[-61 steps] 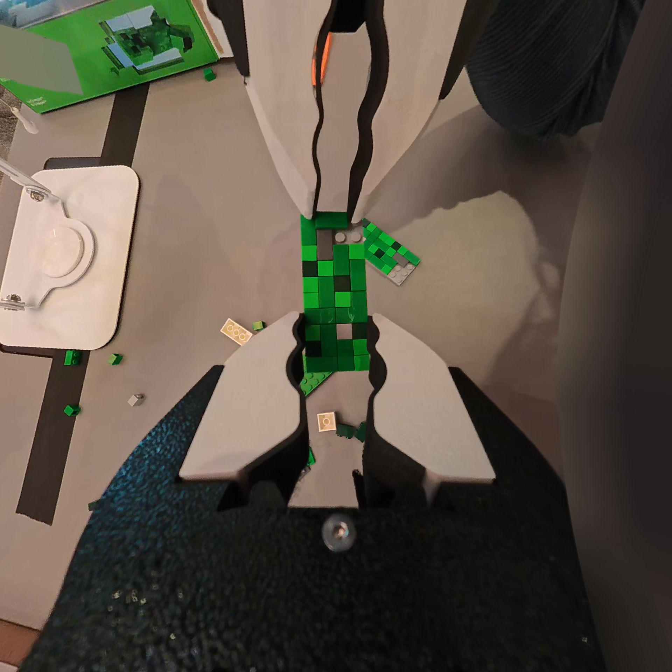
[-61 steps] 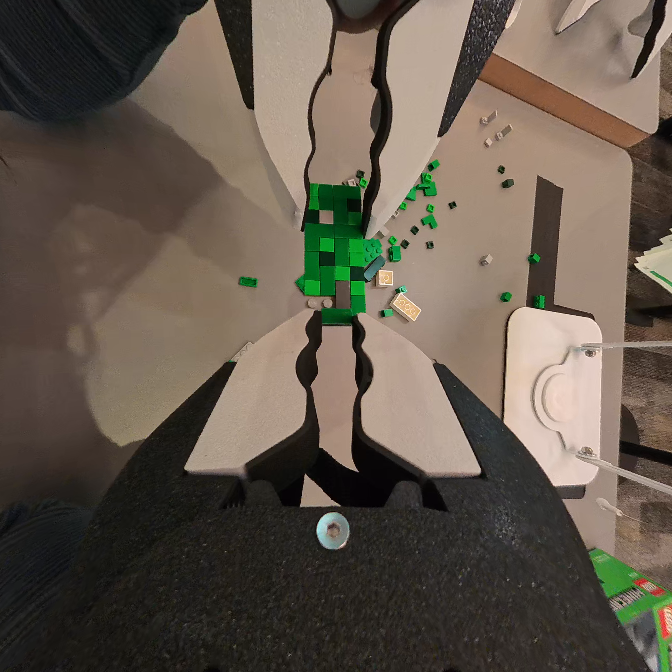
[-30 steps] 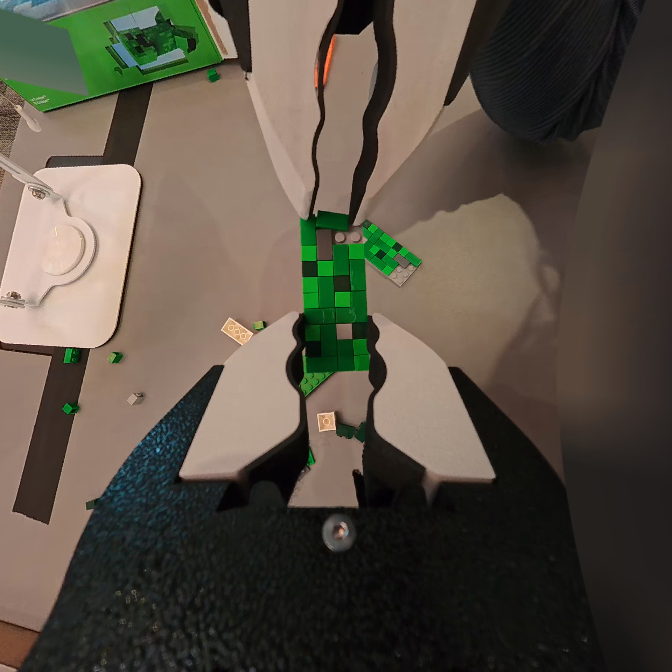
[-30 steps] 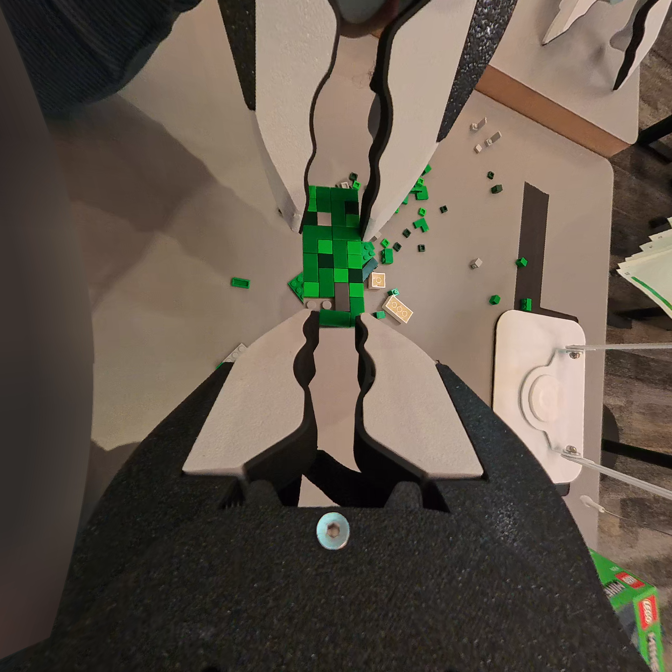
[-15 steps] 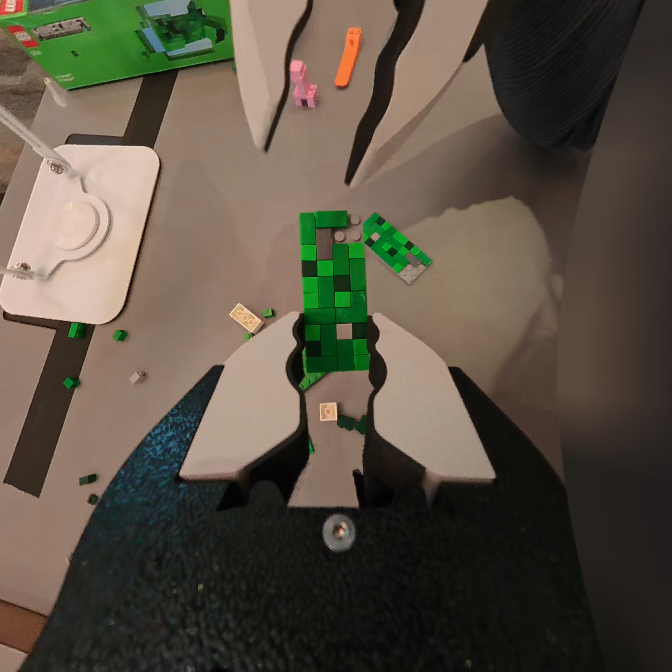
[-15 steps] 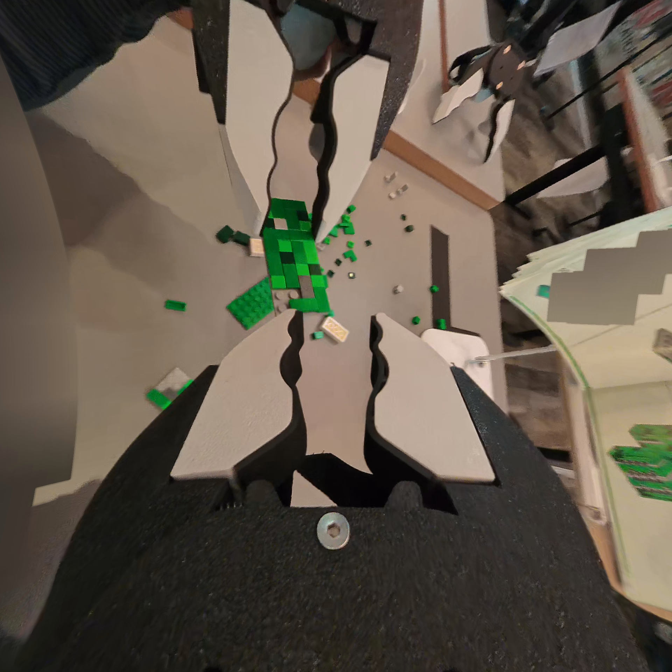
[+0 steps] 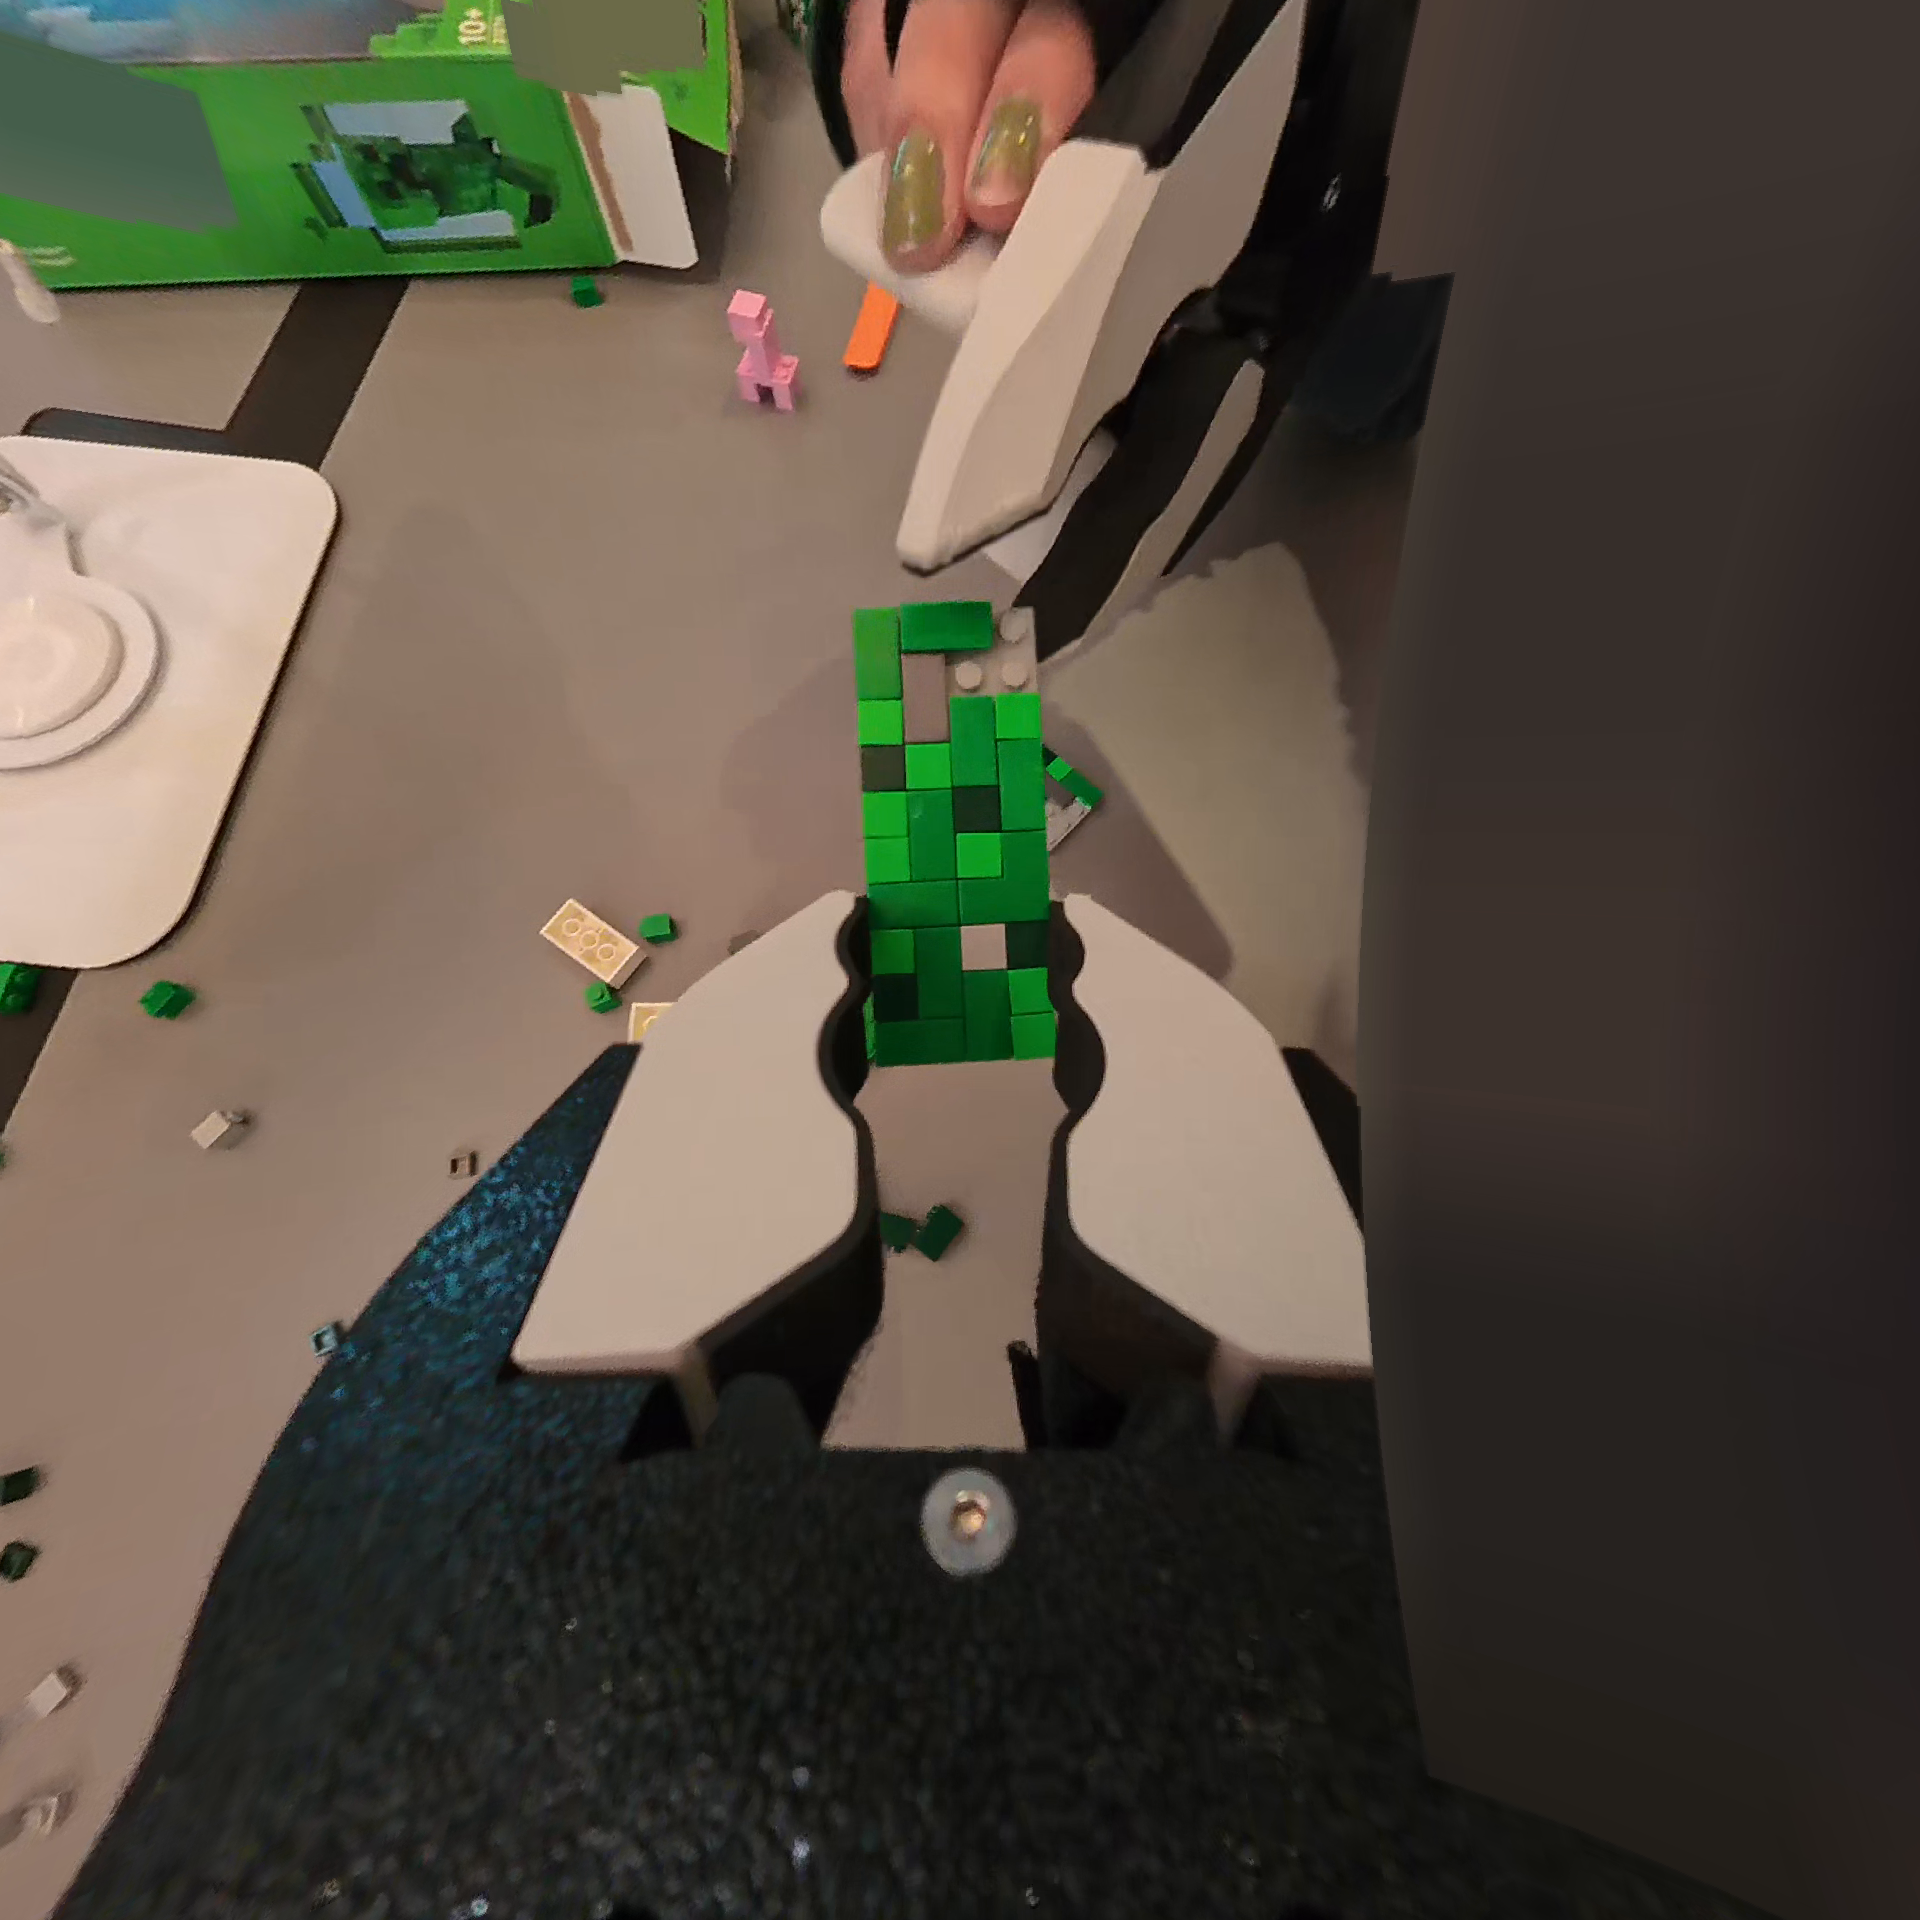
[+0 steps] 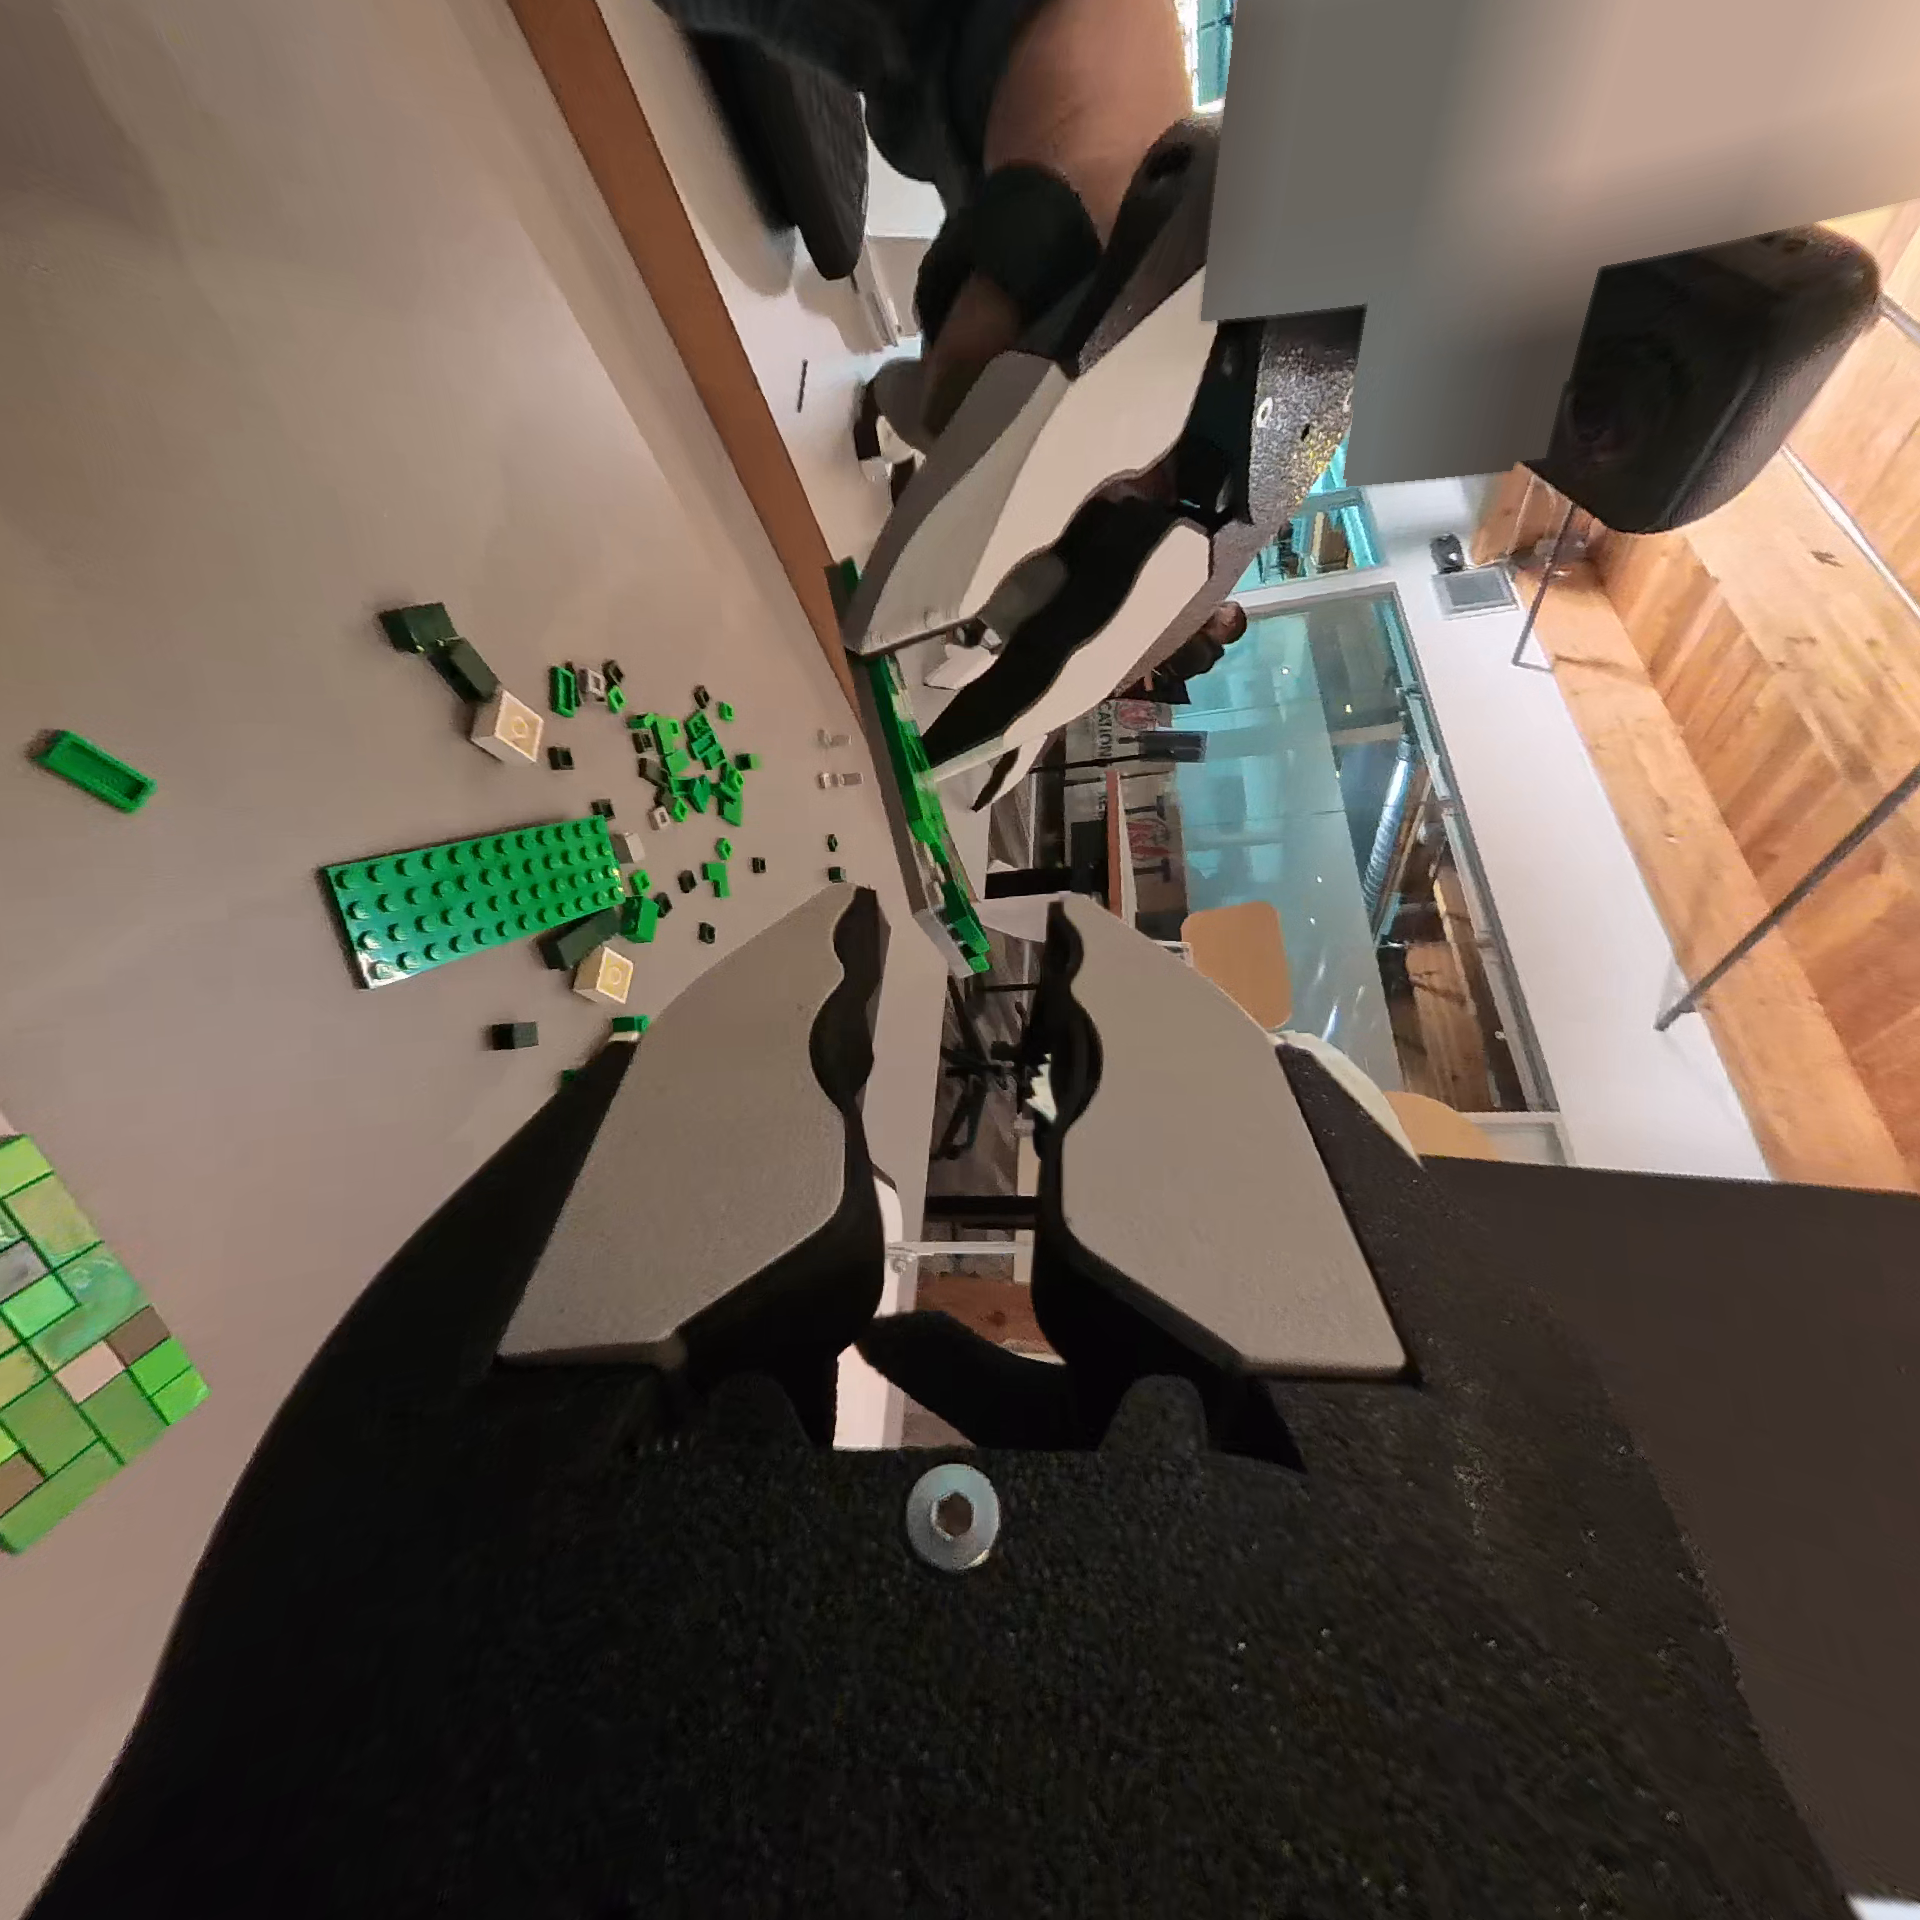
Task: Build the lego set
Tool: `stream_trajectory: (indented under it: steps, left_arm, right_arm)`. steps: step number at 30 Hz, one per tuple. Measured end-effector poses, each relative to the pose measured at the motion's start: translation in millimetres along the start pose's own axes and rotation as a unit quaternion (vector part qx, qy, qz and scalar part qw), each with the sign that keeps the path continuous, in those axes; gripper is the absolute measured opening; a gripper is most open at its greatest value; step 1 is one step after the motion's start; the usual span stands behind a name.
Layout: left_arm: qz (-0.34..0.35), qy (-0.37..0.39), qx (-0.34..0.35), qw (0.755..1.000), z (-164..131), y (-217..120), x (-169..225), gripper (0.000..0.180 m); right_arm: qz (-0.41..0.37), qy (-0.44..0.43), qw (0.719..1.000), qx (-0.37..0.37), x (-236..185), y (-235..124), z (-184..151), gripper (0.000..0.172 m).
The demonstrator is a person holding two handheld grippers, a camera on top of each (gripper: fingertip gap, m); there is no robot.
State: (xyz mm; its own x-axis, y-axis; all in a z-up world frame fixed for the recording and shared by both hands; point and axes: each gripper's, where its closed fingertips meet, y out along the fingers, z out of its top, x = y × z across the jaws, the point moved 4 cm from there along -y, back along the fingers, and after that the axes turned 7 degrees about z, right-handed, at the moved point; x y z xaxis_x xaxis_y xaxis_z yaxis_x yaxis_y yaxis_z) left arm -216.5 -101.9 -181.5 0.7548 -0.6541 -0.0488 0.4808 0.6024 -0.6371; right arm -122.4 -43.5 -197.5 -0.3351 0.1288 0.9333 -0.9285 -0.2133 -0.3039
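Note:
My left gripper (image 7: 958,906) is shut on the near end of a long plate (image 7: 951,790) covered in green, dark green and grey tiles. It holds the plate above the grey table (image 7: 582,644). My right gripper (image 8: 956,904) is rolled onto its side and open. In the right wrist view the plate (image 8: 920,790) shows edge-on. Its end lies between my right fingertips with a gap on both sides. The right gripper (image 7: 971,587) sits at the plate's far right corner in the left wrist view. The left gripper (image 8: 920,717) shows clamped on the plate's far end in the right wrist view.
Green box (image 7: 312,156), pink brick figure (image 7: 764,353) and orange piece (image 7: 871,327) lie at the back. White pad (image 7: 156,675) is at left. A studded green plate (image 8: 478,894), loose small bricks (image 8: 686,758) and a smaller tiled plate (image 7: 1070,795) lie on the table.
My right gripper let go of the plate's far end, opened, drew back and rolled onto its side beside that end. My left gripper kept its grip and lifted the plate off the table.

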Motion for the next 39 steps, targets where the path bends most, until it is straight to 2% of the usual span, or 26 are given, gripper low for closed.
stream_trajectory:
  steps: [5, 14, 17, 19, 21, 23, 25, 29, 39]
  left_arm:
    - [-0.022, 0.006, 0.008, 1.000, 3, 1, 6, 0.032]
    - [-0.041, -0.013, 0.022, 0.999, 7, 4, 6, 0.032]
    - [0.022, 0.021, 0.064, 0.998, 20, 1, -2, 0.040]
    - [0.095, 0.083, 0.077, 0.989, 29, 0, -7, 0.052]
    - [0.167, 0.162, 0.083, 0.969, 37, 0, -9, 0.057]
    - [0.209, 0.225, 0.090, 0.947, 47, 2, -6, 0.052]
    - [0.225, 0.273, 0.111, 0.929, 57, 4, 1, 0.037]
    - [0.254, 0.303, 0.127, 0.910, 68, 6, 3, 0.010]
    - [0.243, 0.310, 0.123, 0.911, 67, 4, 5, 0.008]
  right_arm:
    - [-0.002, -0.015, 1.000, 0.001, -2, 1, 2, 0.011]
    - [0.028, -0.024, 0.999, -0.017, -2, -4, 0, 0.008]
    - [0.017, 0.028, 0.999, -0.025, 7, -7, -7, 0.007]
    - [0.001, 0.080, 0.997, -0.018, 17, -12, -12, 0.007]
    - [-0.007, 0.127, 0.992, -0.004, 27, -19, -14, 0.007]
    - [-0.006, 0.162, 0.987, 0.017, 33, -26, -13, 0.007]
    - [-0.006, 0.177, 0.984, 0.028, 37, -32, -12, 0.007]
    - [0.002, 0.180, 0.983, 0.020, 39, -37, -9, 0.007]
    - [0.002, 0.121, 0.992, -0.042, 36, -40, -2, 0.006]
